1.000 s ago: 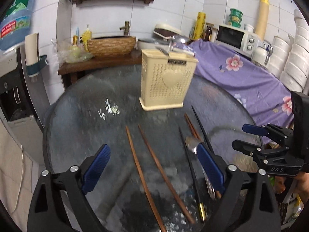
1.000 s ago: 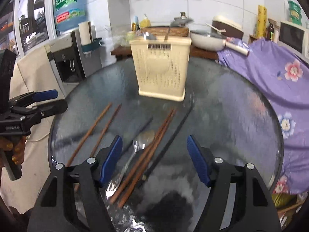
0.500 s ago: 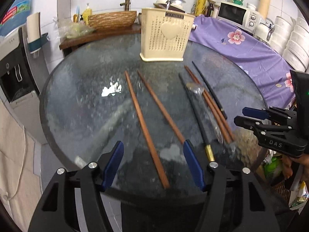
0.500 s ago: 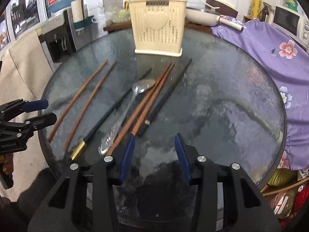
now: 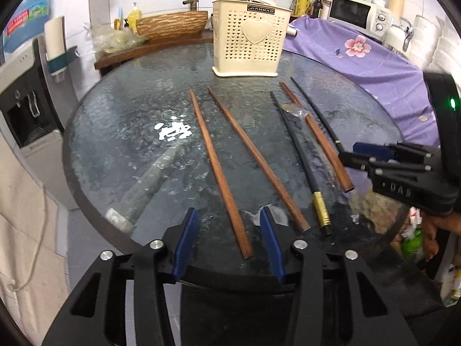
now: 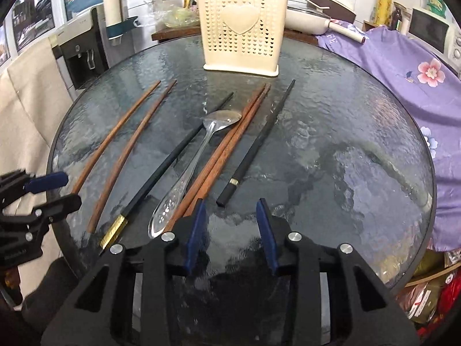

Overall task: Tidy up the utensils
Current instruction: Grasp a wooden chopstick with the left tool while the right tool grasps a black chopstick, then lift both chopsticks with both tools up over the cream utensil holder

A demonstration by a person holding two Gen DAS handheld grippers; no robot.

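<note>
Over the glass table (image 6: 331, 132), left gripper (image 5: 227, 239) and right gripper (image 6: 230, 227) have been closing, apparently half-open, empty.

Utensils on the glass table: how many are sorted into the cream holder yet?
None from the table. Four brown chopsticks, two black chopsticks and the spoon lie before the cream holder. Both tools, left tool and right tool, have been closing, nothing gripped. All pickups remain.
</note>
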